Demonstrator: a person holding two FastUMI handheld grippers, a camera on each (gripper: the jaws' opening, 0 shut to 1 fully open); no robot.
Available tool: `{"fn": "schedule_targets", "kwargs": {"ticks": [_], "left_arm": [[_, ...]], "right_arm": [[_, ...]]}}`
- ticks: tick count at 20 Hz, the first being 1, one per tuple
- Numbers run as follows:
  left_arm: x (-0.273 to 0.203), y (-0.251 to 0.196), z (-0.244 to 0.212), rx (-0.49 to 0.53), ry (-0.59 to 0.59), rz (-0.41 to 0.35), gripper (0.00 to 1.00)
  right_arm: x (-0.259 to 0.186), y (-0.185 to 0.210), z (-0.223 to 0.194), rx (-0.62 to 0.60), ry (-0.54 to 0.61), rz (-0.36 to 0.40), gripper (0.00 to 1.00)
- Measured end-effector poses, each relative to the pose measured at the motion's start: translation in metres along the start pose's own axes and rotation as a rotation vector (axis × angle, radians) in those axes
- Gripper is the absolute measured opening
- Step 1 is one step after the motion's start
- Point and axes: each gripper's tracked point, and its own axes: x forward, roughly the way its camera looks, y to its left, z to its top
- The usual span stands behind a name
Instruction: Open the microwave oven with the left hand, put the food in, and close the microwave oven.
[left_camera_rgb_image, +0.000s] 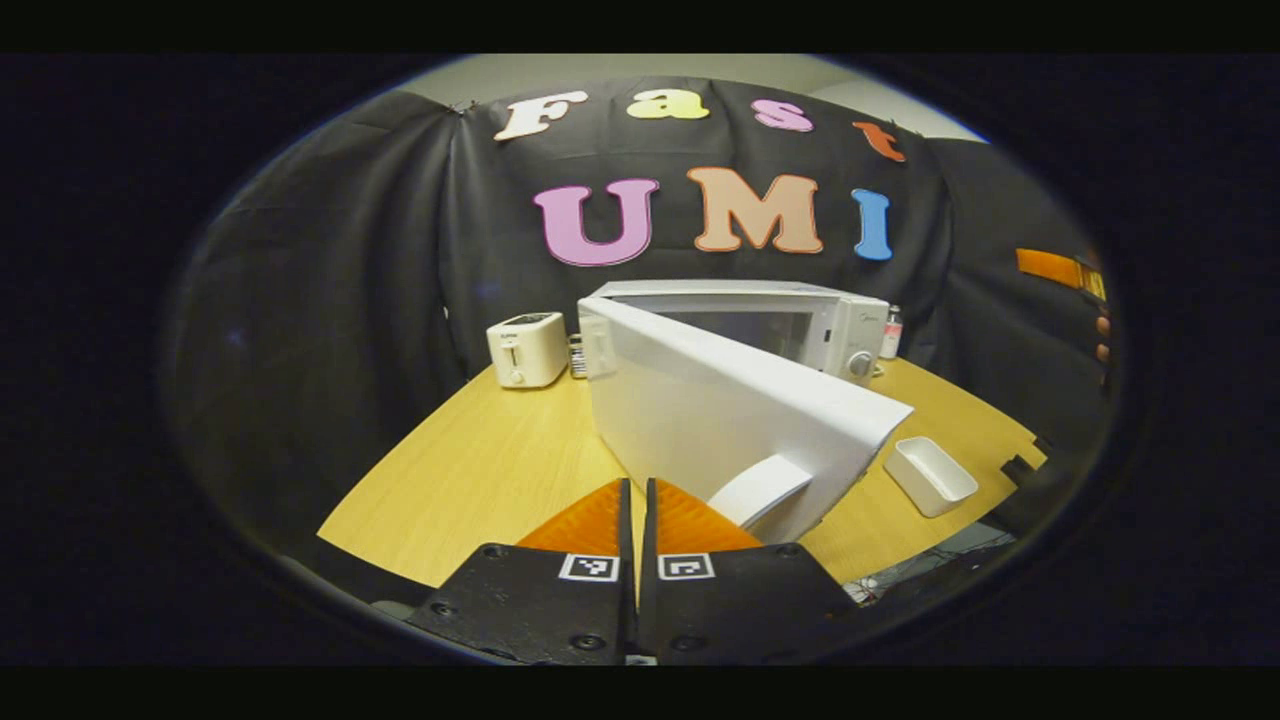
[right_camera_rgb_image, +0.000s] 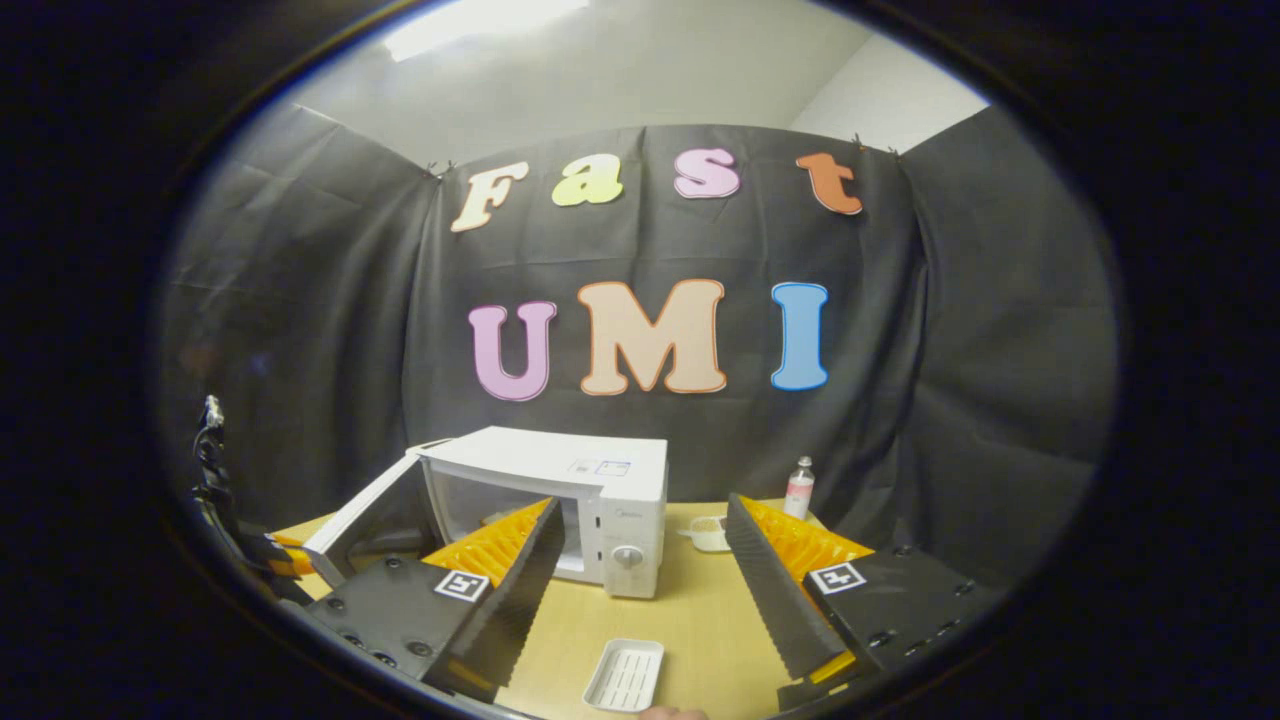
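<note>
Door open, food not yet in.

The microwave (right_camera_rgb_image: 600, 500) door (left_camera_rgb_image: 730, 420) stands swung out beside the left gripper (left_camera_rgb_image: 640, 500), fingers pressed together, empty. The right gripper (right_camera_rgb_image: 645, 570) hangs spread wide above the tray (right_camera_rgb_image: 625, 675), which it must grasp next.

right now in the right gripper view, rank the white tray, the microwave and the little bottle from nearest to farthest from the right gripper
1. The white ribbed plastic tray, on the wooden table just below the open right gripper, nearest.
2. The white microwave oven, door swung open, ahead and to the left.
3. The small clear bottle with a pink label, at the back of the table by the cloth wall, to the right, farthest.
</note>
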Motion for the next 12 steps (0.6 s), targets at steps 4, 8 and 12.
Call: {"fn": "schedule_targets", "kwargs": {"ticks": [4, 8, 12], "left_arm": [[0.014, -0.015, 0.011, 0.028, -0.007, -0.027, 0.0], [0.029, -0.032, 0.021, 0.021, -0.014, -0.051, 0.0], [0.045, -0.054, 0.025, 0.021, -0.006, -0.087, 0.0]], "right_arm": [[0.0, -0.01, 0.002, -0.02, 0.0, -0.018, 0.92], [-0.005, -0.022, 0.007, -0.02, 0.001, -0.045, 0.92], [-0.008, -0.035, 0.011, -0.044, 0.0, -0.065, 0.92]]}}
